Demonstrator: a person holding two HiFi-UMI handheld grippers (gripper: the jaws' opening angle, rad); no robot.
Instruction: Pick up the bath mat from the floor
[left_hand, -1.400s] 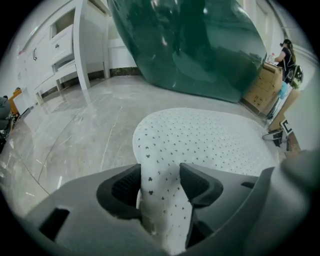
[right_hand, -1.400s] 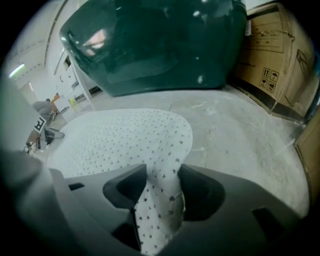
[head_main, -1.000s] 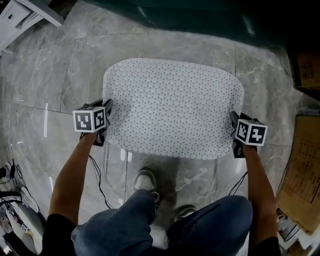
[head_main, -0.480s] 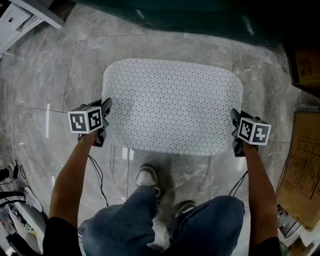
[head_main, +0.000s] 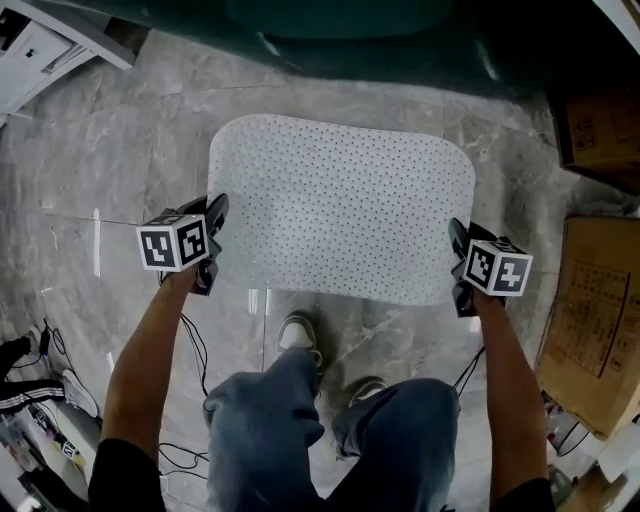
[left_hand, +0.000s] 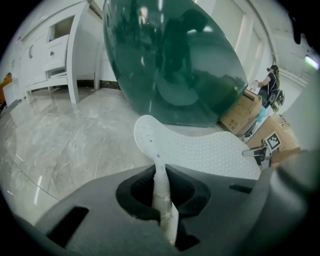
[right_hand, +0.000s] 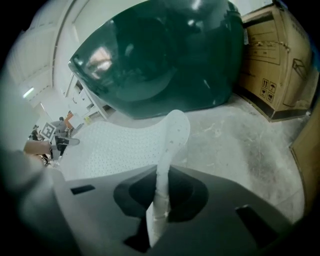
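Marble floor (head_main: 120, 150), green tub (head_main: 340, 20) beyond. Bath mat (head_main: 340, 210): newly raised off the floor before the tub, left gripper (head_main: 216, 214) and right gripper (head_main: 457, 236) each clamped on an end. Pickup nearly done.

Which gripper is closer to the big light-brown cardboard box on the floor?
Right. The right gripper clamps the bath mat at the edge on the cardboard box side, apart from the box. The left gripper clamps the opposite edge, the whole mat farther off.
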